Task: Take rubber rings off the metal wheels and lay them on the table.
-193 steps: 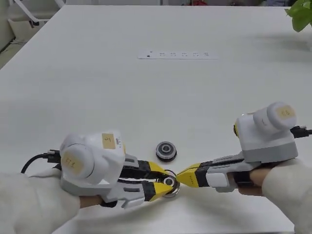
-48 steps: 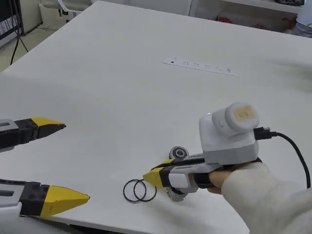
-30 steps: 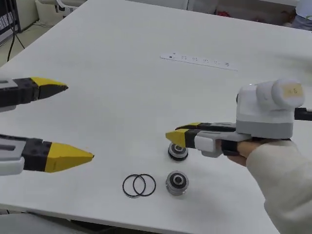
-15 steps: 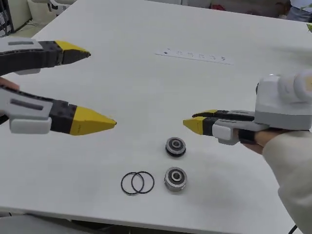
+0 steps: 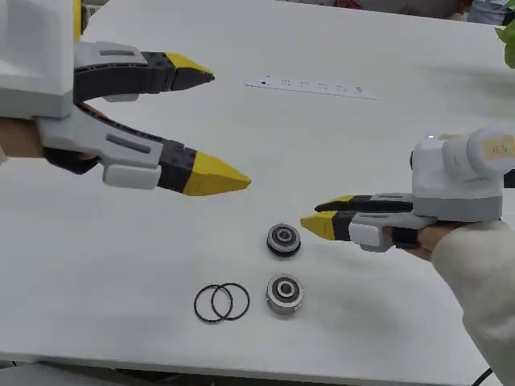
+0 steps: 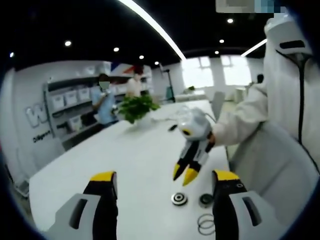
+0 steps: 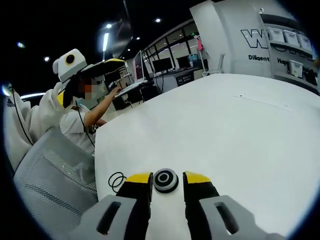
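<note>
A: How are the jaws of the right gripper (image 5: 314,219) found?
B: Parted by a narrow gap, with nothing gripped. Their yellow tips are seen just right of the far wheel (image 5: 283,239), apart from it. In the right gripper view that wheel is framed between them.
A: And the left gripper (image 5: 231,130)?
B: Its jaws are spread wide and nothing is held. It is raised above the desk (image 5: 386,145), up and to the left of the far wheel, well apart from it.
A: Where are the task's things placed?
B: The near wheel (image 5: 284,293) is set flat just in front of the far wheel, toward the person. Two rubber rings (image 5: 221,302) are laid overlapping on the desk, in front and to the left of the far wheel. A white marked strip (image 5: 310,86) is seen well behind it.
</note>
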Demonstrator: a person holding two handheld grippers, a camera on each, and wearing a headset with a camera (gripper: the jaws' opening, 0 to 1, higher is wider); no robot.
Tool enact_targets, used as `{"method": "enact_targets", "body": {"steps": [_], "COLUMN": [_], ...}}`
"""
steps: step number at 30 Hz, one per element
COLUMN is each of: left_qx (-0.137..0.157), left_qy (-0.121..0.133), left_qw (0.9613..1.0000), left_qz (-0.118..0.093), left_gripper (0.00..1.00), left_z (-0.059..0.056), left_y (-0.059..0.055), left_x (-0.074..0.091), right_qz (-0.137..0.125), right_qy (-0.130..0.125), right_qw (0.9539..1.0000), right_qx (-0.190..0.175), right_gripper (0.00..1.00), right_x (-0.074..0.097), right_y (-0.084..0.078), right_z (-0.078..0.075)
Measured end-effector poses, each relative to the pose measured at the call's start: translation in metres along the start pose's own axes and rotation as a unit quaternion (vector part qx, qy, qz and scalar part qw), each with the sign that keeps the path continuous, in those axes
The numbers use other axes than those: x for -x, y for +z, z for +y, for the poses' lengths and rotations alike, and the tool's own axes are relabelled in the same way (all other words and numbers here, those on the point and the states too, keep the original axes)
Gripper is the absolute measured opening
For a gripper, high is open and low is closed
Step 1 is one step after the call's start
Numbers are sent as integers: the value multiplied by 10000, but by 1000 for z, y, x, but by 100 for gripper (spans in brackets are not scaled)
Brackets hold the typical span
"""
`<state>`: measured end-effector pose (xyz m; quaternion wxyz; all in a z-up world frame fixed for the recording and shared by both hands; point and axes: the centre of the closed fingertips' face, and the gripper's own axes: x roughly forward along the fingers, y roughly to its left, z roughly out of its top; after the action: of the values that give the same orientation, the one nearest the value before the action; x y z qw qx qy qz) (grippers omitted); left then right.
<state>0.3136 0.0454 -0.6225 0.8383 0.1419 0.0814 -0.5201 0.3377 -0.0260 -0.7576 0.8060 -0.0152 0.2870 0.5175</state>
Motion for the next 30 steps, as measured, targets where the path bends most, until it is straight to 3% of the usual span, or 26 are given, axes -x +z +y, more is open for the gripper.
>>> {"method": "enact_targets", "body": {"steps": [4,11,19,30], "left_qx": [18,11,40,-24], "left_qy": [-117,-167,-251,-380], "left_qw": [9999,9998,9996,9990], "left_qz": [0,-90,-91,213], "left_gripper": [76,73,68,59], "left_z": [-5,-4,-3,-7], "left_y": [-2,-4,-15,-53], "left_x": [-12,-30,-50,-74], "right_qz": [109,263,417,577], "right_qy": [52,98,171,209], "right_qw": [9999,9996,9990,9981], "right_qx": [23,53,62,52], "right_gripper": [21,21,21,21], "right_x": [-1,-4,-7,-12], "right_y": [-6,-15,-24,-35], "right_z": [2,2,4,3]}}
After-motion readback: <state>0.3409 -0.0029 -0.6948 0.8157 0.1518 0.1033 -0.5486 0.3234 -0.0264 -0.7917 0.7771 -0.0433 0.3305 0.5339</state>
